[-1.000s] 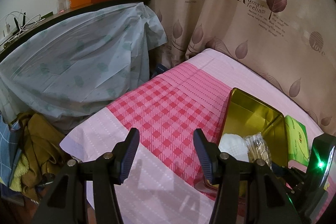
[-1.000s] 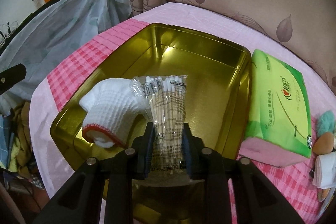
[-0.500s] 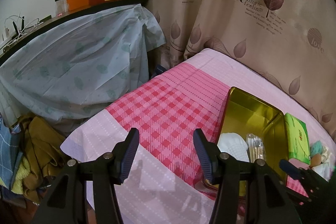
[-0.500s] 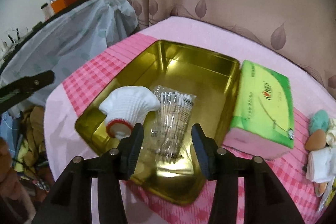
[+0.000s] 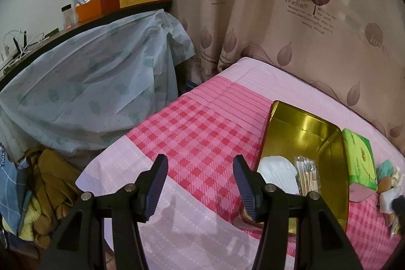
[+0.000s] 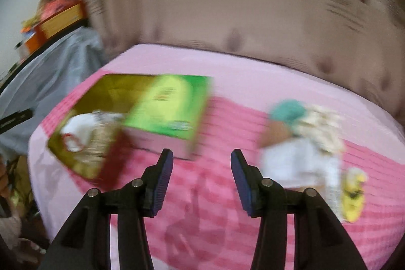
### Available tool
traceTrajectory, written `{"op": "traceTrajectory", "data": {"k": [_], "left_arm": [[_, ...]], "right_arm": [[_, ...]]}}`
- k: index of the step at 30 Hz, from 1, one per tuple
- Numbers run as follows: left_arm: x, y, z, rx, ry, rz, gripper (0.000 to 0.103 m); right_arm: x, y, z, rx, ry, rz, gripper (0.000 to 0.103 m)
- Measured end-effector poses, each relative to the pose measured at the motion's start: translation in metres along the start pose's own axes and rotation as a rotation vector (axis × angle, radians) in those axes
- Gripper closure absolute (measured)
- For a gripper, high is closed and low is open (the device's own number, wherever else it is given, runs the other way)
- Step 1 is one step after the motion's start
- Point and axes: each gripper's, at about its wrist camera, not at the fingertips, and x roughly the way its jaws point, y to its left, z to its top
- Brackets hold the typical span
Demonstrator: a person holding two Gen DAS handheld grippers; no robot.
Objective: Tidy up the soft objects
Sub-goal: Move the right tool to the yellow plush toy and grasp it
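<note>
Inside gold tin [image 5: 307, 123]: glove [image 5: 278, 170], swabs [image 5: 307, 176].

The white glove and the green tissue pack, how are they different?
The white glove lies inside the gold tin; the green tissue pack lies outside, beside it. The glove is white and rumpled; the pack is green and boxy. Both rest on the pink bed.

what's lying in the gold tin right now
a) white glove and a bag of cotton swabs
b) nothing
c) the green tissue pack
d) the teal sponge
a: the left wrist view shows the white glove and the bag of cotton swabs inside the gold tin, with the green tissue pack outside it on the bed.
</note>
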Motion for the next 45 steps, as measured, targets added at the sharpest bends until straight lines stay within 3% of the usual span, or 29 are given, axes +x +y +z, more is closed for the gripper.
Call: {"op": "traceTrajectory", "data": {"k": [8, 14, 22, 30, 35, 45], "left_arm": [[-0.002, -0.013, -0.005, 0.055, -0.011, 0.014, 0.048], [-0.001, -0.026, -0.009, 0.114, -0.014, 0.004, 0.048], [-0.011, -0.065, -0.021, 0.268, -0.033, -0.069, 0.046], [-0.024, -0.129, -0.056, 0.438, 0.001, -0.230, 0.045], [-0.029, -0.177, -0.080, 0.521, 0.035, -0.309, 0.045], [-0.048, -0.271, -0.118, 0.662, 0.076, -0.491, 0.045]], "right_arm": [[-0.012, -0.124, -0.020, 0.158, -0.006, -0.208, 0.054], [-0.002, -0.181, -0.048, 0.198, 0.045, -0.254, 0.052], [0.027, -0.207, -0.069, 0.245, 0.085, -0.227, 0.048], [0.047, -0.216, -0.072, 0.246, 0.089, -0.227, 0.048], [0.046, -0.222, -0.071, 0.261, 0.080, -0.224, 0.063], [0.026, -0.244, -0.091, 0.279, 0.080, -0.275, 0.064]]}}
